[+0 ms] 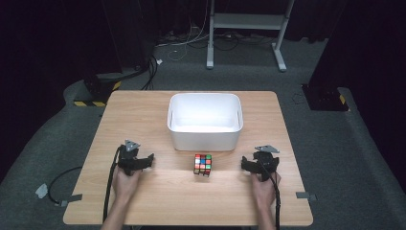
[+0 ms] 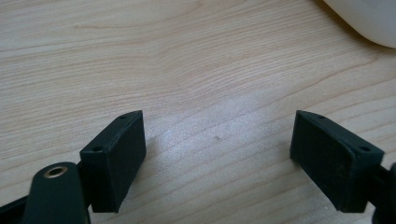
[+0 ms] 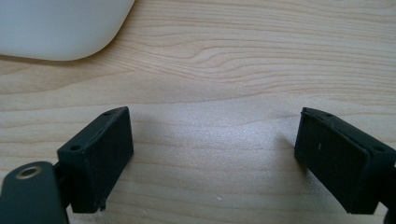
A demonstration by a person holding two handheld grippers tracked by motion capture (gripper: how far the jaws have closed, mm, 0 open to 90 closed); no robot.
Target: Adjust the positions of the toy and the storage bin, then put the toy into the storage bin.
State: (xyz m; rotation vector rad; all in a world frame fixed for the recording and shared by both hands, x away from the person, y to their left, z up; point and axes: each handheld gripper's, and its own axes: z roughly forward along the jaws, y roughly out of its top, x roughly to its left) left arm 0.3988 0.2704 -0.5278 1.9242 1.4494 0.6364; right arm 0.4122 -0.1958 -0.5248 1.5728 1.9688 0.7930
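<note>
A scrambled colour cube (image 1: 202, 164) sits on the wooden table (image 1: 143, 115), just in front of a white plastic bin (image 1: 205, 120). My left gripper (image 1: 135, 160) rests on the table to the cube's left, open with nothing between its jaws (image 2: 217, 149). To the cube's right, my right gripper (image 1: 258, 162) is also down on the table, open and empty (image 3: 212, 154). Each gripper is about a hand's width from the cube. A corner of the bin shows at the top right of the left gripper view (image 2: 369, 21) and at the top left of the right gripper view (image 3: 56, 28).
The bin stands at the table's middle and looks empty. Cables (image 1: 109, 191) trail from both grippers off the near edge. Beyond the table lie a grey carpet, floor cables and a white frame stand (image 1: 246, 28).
</note>
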